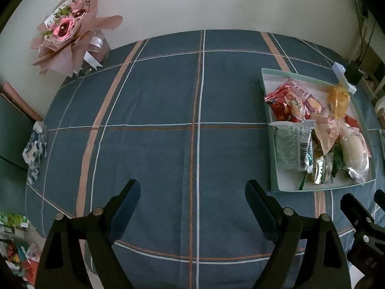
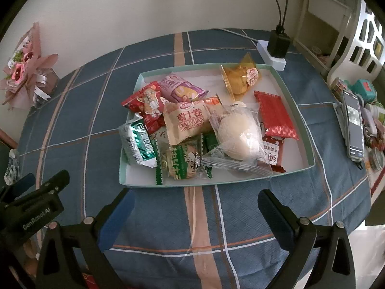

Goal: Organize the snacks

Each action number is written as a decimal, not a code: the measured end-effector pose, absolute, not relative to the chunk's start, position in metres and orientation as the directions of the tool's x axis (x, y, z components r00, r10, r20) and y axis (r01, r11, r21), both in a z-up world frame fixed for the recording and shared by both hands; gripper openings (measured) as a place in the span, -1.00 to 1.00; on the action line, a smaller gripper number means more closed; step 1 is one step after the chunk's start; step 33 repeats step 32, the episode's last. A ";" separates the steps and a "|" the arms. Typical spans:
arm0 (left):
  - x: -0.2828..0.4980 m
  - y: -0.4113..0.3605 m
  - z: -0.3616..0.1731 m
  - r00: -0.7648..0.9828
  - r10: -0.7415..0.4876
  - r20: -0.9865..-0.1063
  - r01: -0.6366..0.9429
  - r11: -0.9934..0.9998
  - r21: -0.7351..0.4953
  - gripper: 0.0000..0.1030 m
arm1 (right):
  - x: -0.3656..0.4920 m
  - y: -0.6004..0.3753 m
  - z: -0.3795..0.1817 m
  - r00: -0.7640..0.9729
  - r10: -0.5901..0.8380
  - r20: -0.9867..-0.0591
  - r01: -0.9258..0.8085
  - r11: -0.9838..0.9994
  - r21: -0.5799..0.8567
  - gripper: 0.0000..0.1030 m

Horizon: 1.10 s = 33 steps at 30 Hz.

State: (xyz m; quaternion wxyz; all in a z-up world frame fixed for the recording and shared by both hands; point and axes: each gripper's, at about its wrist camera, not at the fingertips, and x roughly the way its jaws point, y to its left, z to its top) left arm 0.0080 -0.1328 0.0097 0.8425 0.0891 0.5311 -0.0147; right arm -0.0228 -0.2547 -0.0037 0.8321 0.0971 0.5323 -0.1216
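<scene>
A shallow pale green tray [image 2: 297, 104] holds several wrapped snacks: a clear-wrapped white bun [image 2: 237, 136], a beige Swiss roll pack [image 2: 186, 121], a red pack [image 2: 275, 115], a silver-green pack [image 2: 137, 144] and a yellow pack [image 2: 240, 77]. The tray also shows at the right of the left wrist view [image 1: 273, 159]. My right gripper [image 2: 196, 207] is open and empty, just in front of the tray. My left gripper [image 1: 192, 201] is open and empty over bare plaid cloth, left of the tray.
The table has a blue plaid cloth [image 1: 156, 120]. A pink paper bouquet [image 1: 69, 29] stands at the back left. A power strip with a black charger [image 2: 276, 45] lies behind the tray. A phone [image 2: 353, 125] and small items lie at the right edge.
</scene>
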 end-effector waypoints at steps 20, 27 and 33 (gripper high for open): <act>0.009 -0.132 0.008 0.423 0.061 -0.904 0.116 0.986 0.122 0.73 | -0.022 -0.257 -0.008 0.387 -0.090 -0.918 0.299 0.954 0.033 1.00; 0.006 -0.130 0.013 0.455 0.053 -0.889 0.116 0.986 0.118 0.73 | -0.022 -0.257 -0.008 0.386 -0.090 -0.918 0.298 0.954 0.032 1.00; 0.007 -0.127 0.015 0.462 0.052 -0.886 0.105 0.988 0.113 0.73 | -0.022 -0.258 -0.009 0.385 -0.087 -0.919 0.297 0.954 0.034 1.00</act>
